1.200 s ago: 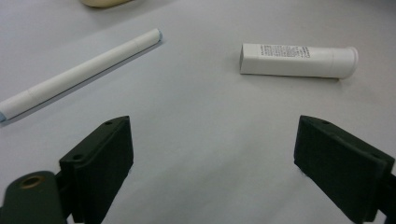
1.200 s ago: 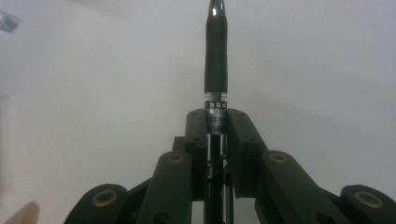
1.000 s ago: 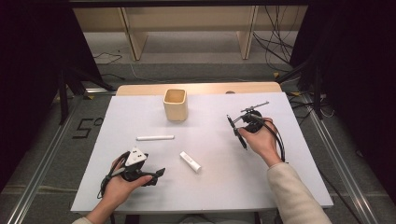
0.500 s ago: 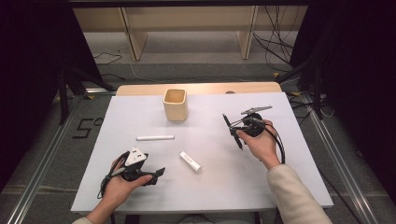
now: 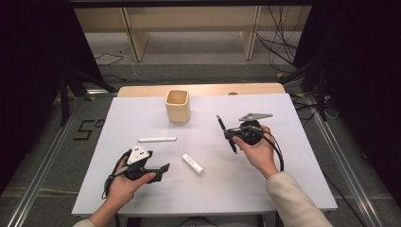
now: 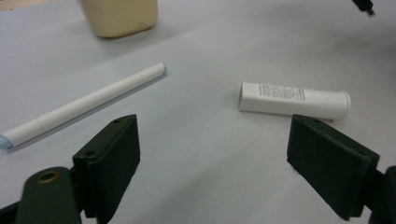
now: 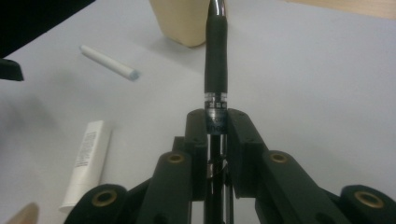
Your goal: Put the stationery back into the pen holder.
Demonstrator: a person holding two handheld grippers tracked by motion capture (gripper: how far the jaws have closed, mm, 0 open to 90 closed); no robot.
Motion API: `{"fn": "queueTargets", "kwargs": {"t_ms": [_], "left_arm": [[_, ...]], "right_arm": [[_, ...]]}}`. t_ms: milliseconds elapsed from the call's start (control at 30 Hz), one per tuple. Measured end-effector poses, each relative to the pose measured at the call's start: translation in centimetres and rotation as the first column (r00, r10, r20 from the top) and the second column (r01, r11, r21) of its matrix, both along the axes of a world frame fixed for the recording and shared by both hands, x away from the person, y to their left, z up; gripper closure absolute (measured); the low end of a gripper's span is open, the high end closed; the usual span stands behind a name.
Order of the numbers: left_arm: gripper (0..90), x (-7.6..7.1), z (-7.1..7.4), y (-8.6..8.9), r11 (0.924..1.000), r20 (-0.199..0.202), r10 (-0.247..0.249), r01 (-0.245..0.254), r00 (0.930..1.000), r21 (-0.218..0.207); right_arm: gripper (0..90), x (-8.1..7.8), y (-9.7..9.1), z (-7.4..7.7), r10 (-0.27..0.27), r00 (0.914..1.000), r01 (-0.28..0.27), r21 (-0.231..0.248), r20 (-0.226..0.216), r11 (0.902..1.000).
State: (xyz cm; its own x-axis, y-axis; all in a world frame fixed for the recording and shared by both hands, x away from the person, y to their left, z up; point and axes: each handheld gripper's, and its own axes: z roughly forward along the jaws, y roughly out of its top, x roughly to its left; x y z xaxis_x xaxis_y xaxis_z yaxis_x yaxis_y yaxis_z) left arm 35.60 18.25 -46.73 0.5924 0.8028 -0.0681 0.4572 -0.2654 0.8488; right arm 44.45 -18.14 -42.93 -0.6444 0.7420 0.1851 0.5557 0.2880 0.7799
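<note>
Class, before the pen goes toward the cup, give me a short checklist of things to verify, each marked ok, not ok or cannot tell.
1. Right tongs clamped on the pen: ok.
2. Cup upright, mouth open: ok.
3. Table between pen and cup free of things: ok.
4. Left tongs hold nothing; jaws, just closing a little, stand wide: ok.
5. White marker and white tube lie away from the pen's way: ok.
6. Cup already holds something: cannot tell.

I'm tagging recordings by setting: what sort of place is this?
Probably a lab recording station: a paper-covered table, loose cables on the floor behind it, dark curtains on both sides.
</note>
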Motion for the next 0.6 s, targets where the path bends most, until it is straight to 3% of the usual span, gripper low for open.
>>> {"fn": "queueTargets", "kwargs": {"t_ms": [167,333,600], "left_arm": [[18.4,0.7,0.9,-0.7,0.9998,0.014,-0.007,0.007,0.9999,-0.020],[22.7,2.5,2.6,-2.2,0.9975,0.038,0.002,0.000,0.9993,-0.070],[25.7,4.3,3.7,-4.5,0.9966,0.068,-0.022,0.028,0.9974,-0.077]], "right_arm": [[79.9,-0.5,0.8,0.0,0.026,0.9995,-0.026,0.015,0.019,0.9995],[79.9,-0.9,1.9,0.1,0.052,0.9971,-0.054,0.034,0.055,0.9980],[79.9,-1.2,3.0,-0.2,0.083,0.9943,-0.086,0.037,0.066,0.9956]]}}
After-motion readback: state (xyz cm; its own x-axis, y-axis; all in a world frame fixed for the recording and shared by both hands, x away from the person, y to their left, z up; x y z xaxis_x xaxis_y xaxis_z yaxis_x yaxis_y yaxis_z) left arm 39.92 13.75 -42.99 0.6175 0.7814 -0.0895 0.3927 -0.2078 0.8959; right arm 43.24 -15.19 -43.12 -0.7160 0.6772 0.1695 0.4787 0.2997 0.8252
